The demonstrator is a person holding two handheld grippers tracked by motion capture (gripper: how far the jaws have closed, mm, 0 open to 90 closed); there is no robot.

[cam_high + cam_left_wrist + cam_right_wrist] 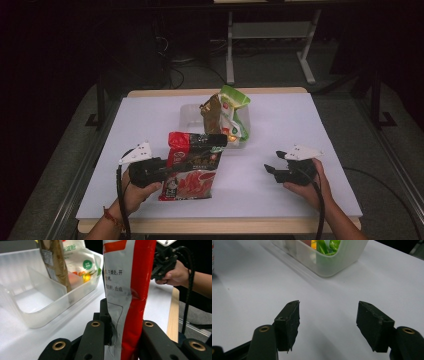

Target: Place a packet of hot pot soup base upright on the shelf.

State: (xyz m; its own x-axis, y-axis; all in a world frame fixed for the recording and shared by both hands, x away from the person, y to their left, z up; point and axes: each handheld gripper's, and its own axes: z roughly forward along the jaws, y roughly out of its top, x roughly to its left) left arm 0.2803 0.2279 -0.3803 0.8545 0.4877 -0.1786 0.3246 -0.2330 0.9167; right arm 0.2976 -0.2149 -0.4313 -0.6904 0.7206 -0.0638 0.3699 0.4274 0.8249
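The left tool (167, 171) clamps the red snack bag (192, 167), lifted just in front of the clear bin (187, 114). Right of the bag, the right tool (274, 167) gapes wide over the desk (280, 120), holding nothing. The left gripper view shows the bag's white printed back; behind it, 2 packets stand in the bin.

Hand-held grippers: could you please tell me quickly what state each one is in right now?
Left hand-held gripper: closed on the red snack bag.
Right hand-held gripper: open, nothing between its jaws, above the white table.
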